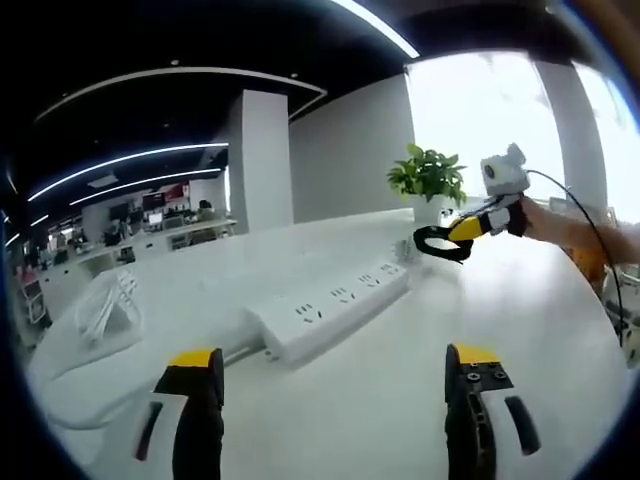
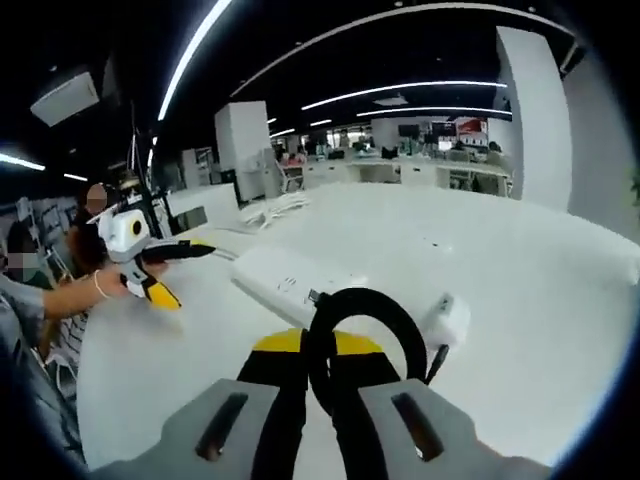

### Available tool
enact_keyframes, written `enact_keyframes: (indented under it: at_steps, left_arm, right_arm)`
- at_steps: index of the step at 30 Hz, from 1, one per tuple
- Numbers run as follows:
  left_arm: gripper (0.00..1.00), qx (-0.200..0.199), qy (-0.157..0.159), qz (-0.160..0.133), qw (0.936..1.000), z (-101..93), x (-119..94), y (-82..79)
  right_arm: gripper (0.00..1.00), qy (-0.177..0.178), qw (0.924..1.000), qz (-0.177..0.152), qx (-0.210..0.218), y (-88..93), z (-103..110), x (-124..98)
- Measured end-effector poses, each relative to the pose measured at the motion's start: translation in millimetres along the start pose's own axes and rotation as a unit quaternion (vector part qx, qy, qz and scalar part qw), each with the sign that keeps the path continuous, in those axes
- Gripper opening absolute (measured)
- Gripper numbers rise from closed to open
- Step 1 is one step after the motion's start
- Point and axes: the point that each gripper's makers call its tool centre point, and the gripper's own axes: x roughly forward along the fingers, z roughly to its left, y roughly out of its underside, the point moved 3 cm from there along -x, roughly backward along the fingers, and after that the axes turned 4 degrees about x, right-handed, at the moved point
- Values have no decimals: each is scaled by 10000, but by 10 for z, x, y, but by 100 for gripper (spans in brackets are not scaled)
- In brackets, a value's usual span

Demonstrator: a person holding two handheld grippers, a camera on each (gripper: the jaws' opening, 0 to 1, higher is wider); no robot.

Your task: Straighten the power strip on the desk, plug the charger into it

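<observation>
Left fingers (image 1: 335, 385) spread; right fingers (image 2: 325, 365) grasping black cable (image 2: 362, 330); white desk (image 1: 520, 330), office.

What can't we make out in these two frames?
- Charger, right gripper view: prongs hidden, black cable loop covers its near side.
- Right gripper: jaws closed around the loop; actual pinch hidden.
- Power strip, left gripper view: cord end hidden by the left gripper; switch too small.

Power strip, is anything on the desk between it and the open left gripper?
Nothing visible: bare white desk lies between the left gripper and the power strip. The potted plant sits beyond it.
</observation>
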Motion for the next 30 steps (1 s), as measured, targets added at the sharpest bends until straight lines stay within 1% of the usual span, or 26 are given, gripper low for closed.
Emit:
enact_keyframes:
  at_steps: [1,4,7,11,15,18,20,22,25,27,30]
  left_arm:
    - [94,8,-1,3,10000,-1,-1,0]
    - [94,17,-8,-14,10000,2,-8,-9]
    - [94,27,-13,-16,10000,4,-11,-15]
    - [94,26,-14,-39,10000,-1,-20,-32]
    - [94,57,-1,-82,10000,-21,-25,-62]
    - [94,75,10,-113,9999,-37,-20,-82]
    - [94,102,10,-118,9999,-41,-15,-91]
    - [94,110,13,-127,9999,-45,-13,-99]
    - [94,111,13,-149,9998,-54,-13,-114]
    - [94,113,19,-154,9998,-62,-14,-119]
    - [94,138,53,-149,9998,-103,-25,-122]
  right_arm:
    - [5,-34,9998,-182,61,-60,15,-6]
    - [5,-78,9987,-478,134,-164,56,-32]
    - [5,-80,9974,-695,152,-262,83,-55]
    - [5,-99,9939,-1082,160,-424,130,-86]
    - [5,-133,9913,-1302,162,-540,195,-76]
    - [5,-148,9874,-1560,220,-630,220,-71]
    - [5,-174,9862,-1629,246,-658,242,-68]
    - [5,-205,9827,-1815,304,-711,289,-73]
    - [5,-244,9788,-2003,344,-783,360,-85]
    - [5,-293,9774,-2068,341,-832,405,-84]
    - [5,-334,9759,-2141,264,-879,530,-78]
